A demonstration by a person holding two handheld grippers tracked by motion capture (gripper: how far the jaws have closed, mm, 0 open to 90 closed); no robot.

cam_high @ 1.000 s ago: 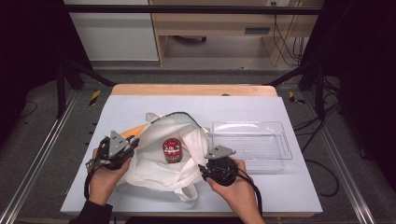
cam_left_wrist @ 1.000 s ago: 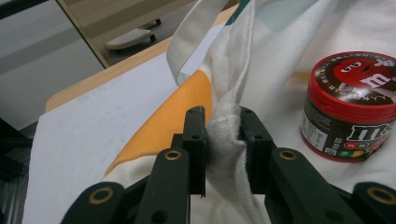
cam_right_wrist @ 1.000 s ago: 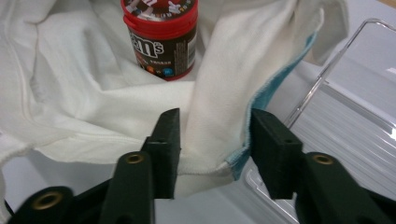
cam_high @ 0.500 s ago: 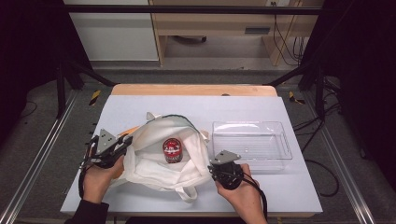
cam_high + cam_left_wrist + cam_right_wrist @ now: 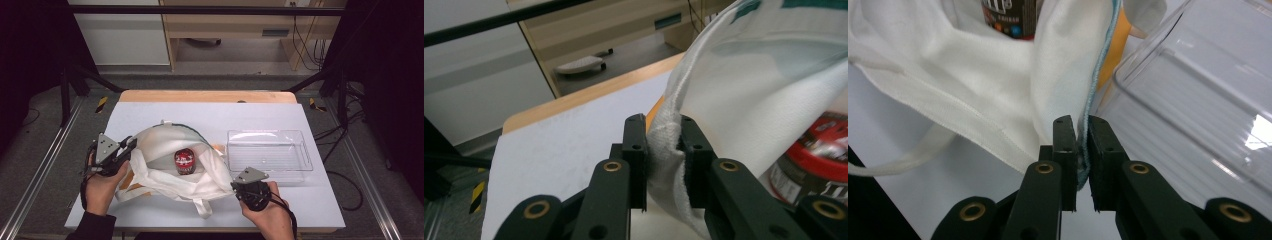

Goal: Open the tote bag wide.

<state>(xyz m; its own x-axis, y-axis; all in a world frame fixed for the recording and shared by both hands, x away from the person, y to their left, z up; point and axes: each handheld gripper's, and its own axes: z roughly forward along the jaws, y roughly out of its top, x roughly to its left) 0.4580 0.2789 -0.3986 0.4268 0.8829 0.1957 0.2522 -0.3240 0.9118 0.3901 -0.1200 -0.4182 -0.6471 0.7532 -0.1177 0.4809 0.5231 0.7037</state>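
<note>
A white cloth bag (image 5: 212, 172) lies on the table with its mouth pulled wide, and a red can (image 5: 184, 161) stands inside. My left gripper (image 5: 130, 145) is shut on the bag's left rim; the fabric (image 5: 749, 90) bunches between its pads (image 5: 663, 130), with the can (image 5: 814, 155) just to the right. My right gripper (image 5: 234, 186) has just been closing and now pinches the bag's blue-trimmed right edge (image 5: 1068, 75) between its pads (image 5: 1081, 127). The can (image 5: 1008, 20) shows ahead of it.
A clear plastic tray (image 5: 300, 150) sits right of the bag, its wall (image 5: 1198, 100) close beside my right gripper. Something orange (image 5: 127, 180) lies under the bag. The table's front edge is close to both hands, and bare white tabletop (image 5: 225, 115) lies behind the bag.
My right gripper has shifted right and toward the front edge, drawing the bag's right edge with it. The left gripper has drawn the left rim slightly left, so the mouth gapes wider.
</note>
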